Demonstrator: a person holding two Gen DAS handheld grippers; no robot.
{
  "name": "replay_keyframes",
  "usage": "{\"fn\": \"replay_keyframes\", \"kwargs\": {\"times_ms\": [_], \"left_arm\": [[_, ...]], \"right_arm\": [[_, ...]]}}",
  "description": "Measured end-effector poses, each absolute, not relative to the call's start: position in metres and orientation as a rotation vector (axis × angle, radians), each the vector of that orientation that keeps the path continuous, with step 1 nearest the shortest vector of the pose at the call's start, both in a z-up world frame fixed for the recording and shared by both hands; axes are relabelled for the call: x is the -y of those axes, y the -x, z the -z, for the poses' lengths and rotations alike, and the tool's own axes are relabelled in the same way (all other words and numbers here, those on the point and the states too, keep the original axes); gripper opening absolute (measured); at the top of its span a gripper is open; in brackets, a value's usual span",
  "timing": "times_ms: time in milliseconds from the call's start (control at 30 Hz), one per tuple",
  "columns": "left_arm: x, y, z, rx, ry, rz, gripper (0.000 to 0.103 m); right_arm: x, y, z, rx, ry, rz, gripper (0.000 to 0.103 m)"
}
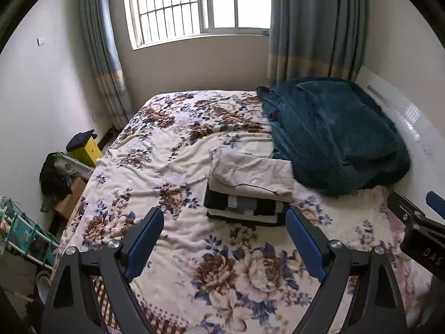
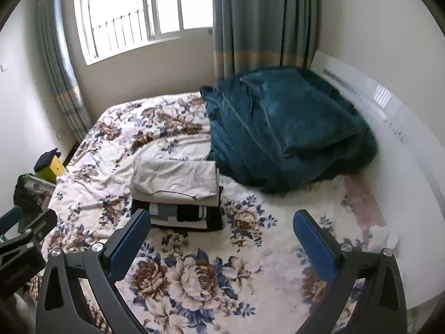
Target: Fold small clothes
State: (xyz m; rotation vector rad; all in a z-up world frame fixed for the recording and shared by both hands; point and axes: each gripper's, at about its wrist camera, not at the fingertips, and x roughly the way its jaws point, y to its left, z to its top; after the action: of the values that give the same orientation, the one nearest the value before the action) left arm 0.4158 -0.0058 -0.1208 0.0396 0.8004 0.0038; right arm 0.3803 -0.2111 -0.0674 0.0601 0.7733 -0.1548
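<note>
A stack of folded clothes lies on the floral bedspread (image 1: 178, 150). A beige garment (image 1: 250, 174) is on top, with dark and grey folded pieces (image 1: 242, 204) under it. The beige garment (image 2: 175, 178) and the dark pieces (image 2: 180, 214) also show in the right wrist view. My left gripper (image 1: 225, 222) is open and empty, held above the bed in front of the stack. My right gripper (image 2: 222, 225) is open and empty, in front of and to the right of the stack. The right gripper's fingers (image 1: 434, 203) show at the right edge of the left wrist view.
A teal blanket (image 1: 333, 133) is heaped at the bed's far right, against a white headboard (image 1: 411, 117). A window and curtains (image 1: 314, 27) stand behind the bed. A yellow box (image 1: 86, 150), a cardboard box and a teal rack (image 1: 25, 233) sit on the floor to the left.
</note>
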Motion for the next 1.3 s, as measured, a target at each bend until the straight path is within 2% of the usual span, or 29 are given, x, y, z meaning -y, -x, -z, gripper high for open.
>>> {"fn": "replay_keyframes", "kwargs": {"times_ms": [233, 433, 467, 500, 533, 1300], "left_arm": [[0.007, -0.366, 0.086, -0.764, -0.01, -0.002, 0.089], [0.008, -0.342, 0.068, -0.725, -0.001, -0.009, 0.089], [0.008, -0.34, 0.067, -0.723, 0.0, -0.012, 0.089], [0.008, -0.336, 0.067, -0.724, 0.007, -0.01, 0.094], [0.008, -0.336, 0.066, -0.727, 0.011, -0.002, 0.103], [0.011, -0.312, 0.052, -0.686, 0.011, -0.048, 0.103]], "right_arm": [[0.211, -0.311, 0.011, -0.718, -0.045, 0.127, 0.103], [0.207, -0.277, -0.015, -0.7, -0.032, 0.094, 0.103], [0.206, -0.272, -0.017, -0.699, -0.029, 0.091, 0.103], [0.205, -0.271, -0.018, -0.697, -0.028, 0.089, 0.103], [0.205, -0.267, -0.021, -0.691, -0.029, 0.089, 0.103], [0.211, -0.256, -0.032, -0.684, -0.042, 0.057, 0.103]]}}
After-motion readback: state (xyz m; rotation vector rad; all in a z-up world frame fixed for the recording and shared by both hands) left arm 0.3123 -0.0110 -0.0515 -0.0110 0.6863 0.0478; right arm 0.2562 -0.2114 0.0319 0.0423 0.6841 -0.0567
